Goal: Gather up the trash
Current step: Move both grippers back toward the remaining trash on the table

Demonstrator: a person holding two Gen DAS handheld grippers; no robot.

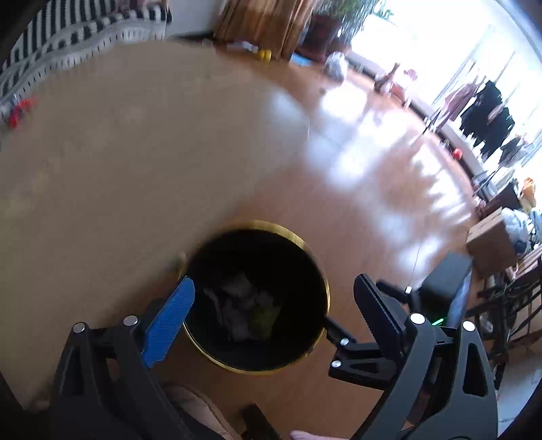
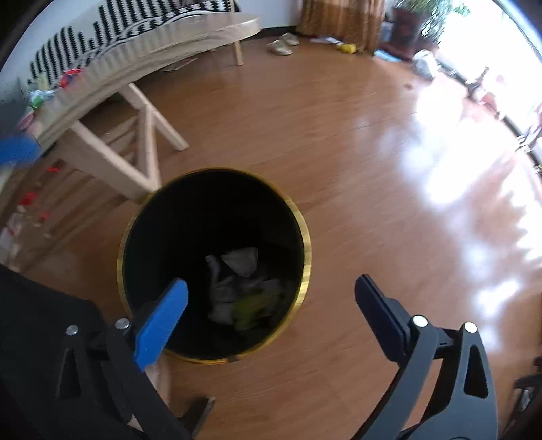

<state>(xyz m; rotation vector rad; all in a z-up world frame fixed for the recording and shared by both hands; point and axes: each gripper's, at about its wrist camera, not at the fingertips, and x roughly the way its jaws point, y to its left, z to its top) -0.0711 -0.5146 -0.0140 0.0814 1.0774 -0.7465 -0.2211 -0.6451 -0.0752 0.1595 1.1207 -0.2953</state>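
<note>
Glossy wooden floor (image 2: 338, 142) fills both views, with bright window glare washing out the right side of each frame. In the right wrist view, a pale wooden tabletop (image 2: 176, 44) on crossed legs runs across the upper left, carrying a black-and-white striped cloth (image 2: 135, 20) and small red and green bits near its left end, too blurred to name. A pair of slippers (image 2: 284, 43) lies on the floor at the top centre.

A round black trash bin (image 2: 305, 243) with a gold rim stands on the floor just below the middle of the frame, its mouth facing the camera. Crumpled pale paper and a green wrapper (image 2: 244, 287) lie at the bottom of it.

The right gripper (image 2: 271, 298) hangs over the bin's lower edge, its blue finger and dark finger spread wide apart with nothing between them.

In the left wrist view, the same trash bin (image 1: 321, 270) sits in the lower centre, with the trash (image 1: 247, 304) visible inside. The left gripper (image 1: 274, 294) is also spread wide and empty, its blue finger over the bin's left rim. The right gripper (image 1: 342, 335) shows at lower right as a black frame beside the bin. A cardboard box (image 1: 491, 240) sits at the right edge.
</note>
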